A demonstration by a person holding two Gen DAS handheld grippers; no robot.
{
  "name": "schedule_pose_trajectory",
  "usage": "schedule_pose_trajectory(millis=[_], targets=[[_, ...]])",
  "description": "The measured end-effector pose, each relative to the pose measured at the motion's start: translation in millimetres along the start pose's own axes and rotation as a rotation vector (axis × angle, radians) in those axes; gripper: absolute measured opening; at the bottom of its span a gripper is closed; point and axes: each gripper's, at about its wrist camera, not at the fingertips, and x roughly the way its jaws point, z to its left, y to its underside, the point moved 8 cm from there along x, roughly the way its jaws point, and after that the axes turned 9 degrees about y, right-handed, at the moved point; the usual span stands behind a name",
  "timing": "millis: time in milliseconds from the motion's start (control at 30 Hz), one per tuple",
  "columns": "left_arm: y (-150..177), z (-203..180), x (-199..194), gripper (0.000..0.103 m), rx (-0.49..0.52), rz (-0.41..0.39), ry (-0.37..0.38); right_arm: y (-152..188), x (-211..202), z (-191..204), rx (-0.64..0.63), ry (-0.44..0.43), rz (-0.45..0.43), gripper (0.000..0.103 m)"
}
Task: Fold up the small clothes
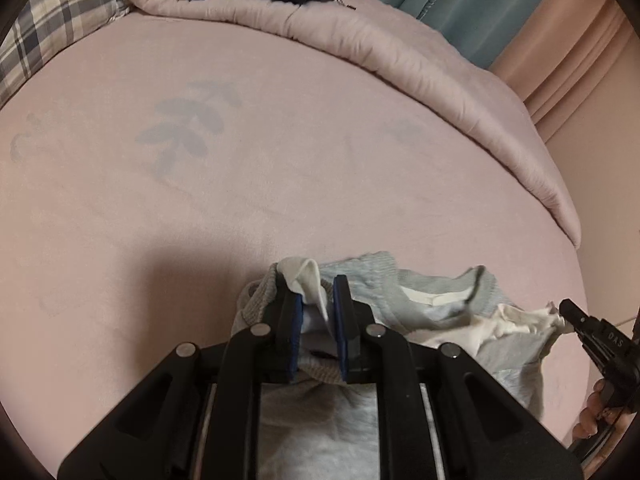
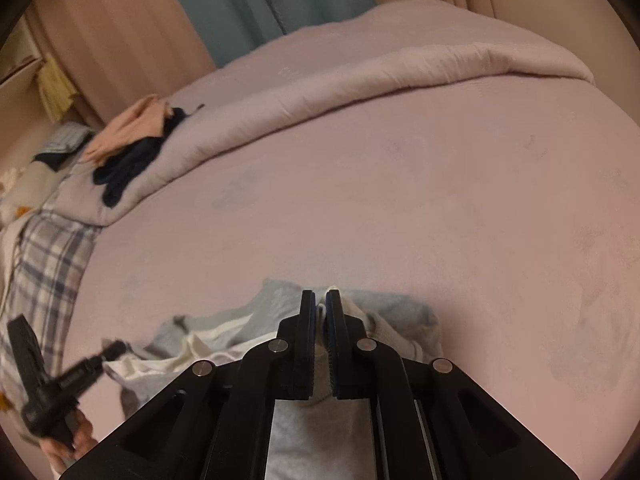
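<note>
A small light-grey top (image 1: 372,276) with a white lining lies crumpled on the pink bed sheet (image 1: 280,184), its neck opening facing up. My left gripper (image 1: 316,285) is shut on a grey-and-white fold at the garment's left side. At the right edge of the left wrist view, my right gripper (image 1: 566,307) pinches the white edge of the same top. In the right wrist view the right gripper (image 2: 321,303) is shut on a bunched fold of the top (image 2: 224,320), and the left gripper (image 2: 117,347) reaches in at the left, blurred.
A pink duvet (image 1: 400,52) is folded back along the far side of the bed. Dark navy and peach clothes (image 2: 128,148) lie on it. A plaid pillow (image 1: 56,28) sits at the left. Teal and pink curtains (image 2: 240,4) hang behind.
</note>
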Motion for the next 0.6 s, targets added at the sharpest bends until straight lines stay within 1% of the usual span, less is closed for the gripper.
schedule_pose_trajectory(millis=[67,133,267,333,367,400,433,467,500,533,567,600], targets=[[0,2,5,0.016,-0.016,-0.003,0.007,1,11,1,-0.013,0.037,0.017,0.007],[0,4,7,0.016,-0.036,0.004,0.006,2,19,2,-0.008,0.043,0.036,0.007],[0,2,3,0.016,-0.032,0.020,0.001,6,30,3,-0.003,0.051,0.052,0.007],[1,0,-6,0.027,-0.025,0.036,-0.015,7,32,2,0.001,0.055,0.063,0.007],[1,-4,-15,0.046,-0.015,0.029,0.006,7,30,2,0.007,0.054,0.076,0.007],[0,-8,-26,0.058,-0.008,0.006,0.033,7,25,3,0.005,0.047,0.072,0.009],[1,-9,-35,0.074,-0.008,-0.016,0.043,4,22,5,-0.006,0.044,0.068,0.011],[1,-10,-47,0.083,-0.008,-0.042,0.037,2,16,7,-0.024,0.049,0.056,0.018],[2,-10,-57,0.084,-0.006,-0.058,0.028,1,9,7,-0.040,0.055,0.042,0.031],[3,-11,-66,0.084,0.001,-0.070,0.024,1,-1,8,-0.046,0.049,0.023,0.040],[5,-11,-75,0.085,0.011,-0.082,0.030,1,-8,9,-0.047,0.036,0.007,0.053],[8,-10,-82,0.087,0.013,-0.091,0.037,2,-16,9,-0.048,0.026,-0.008,0.062]])
